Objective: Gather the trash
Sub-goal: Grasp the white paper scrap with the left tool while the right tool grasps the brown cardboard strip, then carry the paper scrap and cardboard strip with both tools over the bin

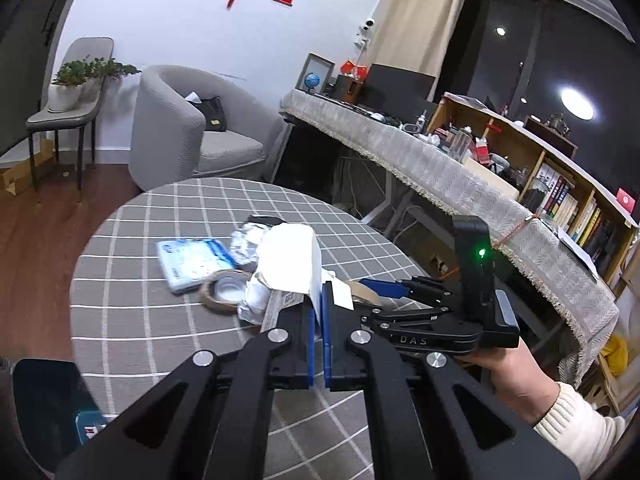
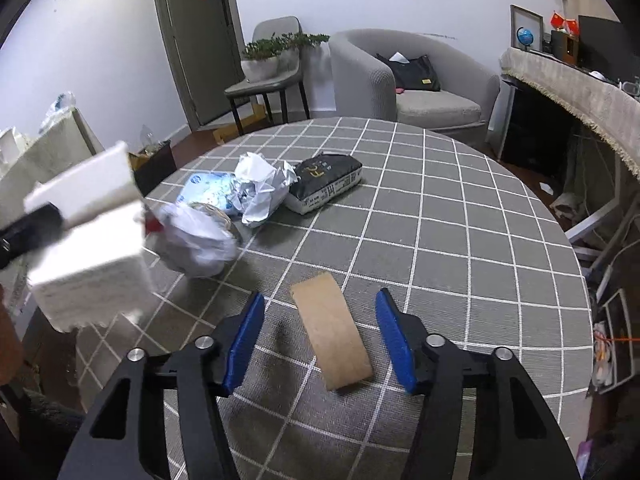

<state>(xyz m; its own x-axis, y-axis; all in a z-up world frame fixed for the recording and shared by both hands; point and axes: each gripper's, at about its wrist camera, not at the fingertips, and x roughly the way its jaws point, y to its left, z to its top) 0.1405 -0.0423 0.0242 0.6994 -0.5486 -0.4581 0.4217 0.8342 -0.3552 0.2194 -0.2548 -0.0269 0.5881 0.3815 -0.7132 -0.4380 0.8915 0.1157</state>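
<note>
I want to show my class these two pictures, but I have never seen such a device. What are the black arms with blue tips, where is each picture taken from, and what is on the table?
A person holds a hand-worked gripper in each hand; each carries a camera looking along its fingers. One picture is from the left gripper, shut on a white tissue pack. The other is from the right gripper, open around a brown cardboard strip lying flat on the checked tablecloth. Also there: crumpled paper, a dark packet, a blue-white packet and a tape roll.

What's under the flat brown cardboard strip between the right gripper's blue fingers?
Flat brown cardboard strip lies on the grey checked tablecloth; nothing else shows, though its underside is covered.
</note>
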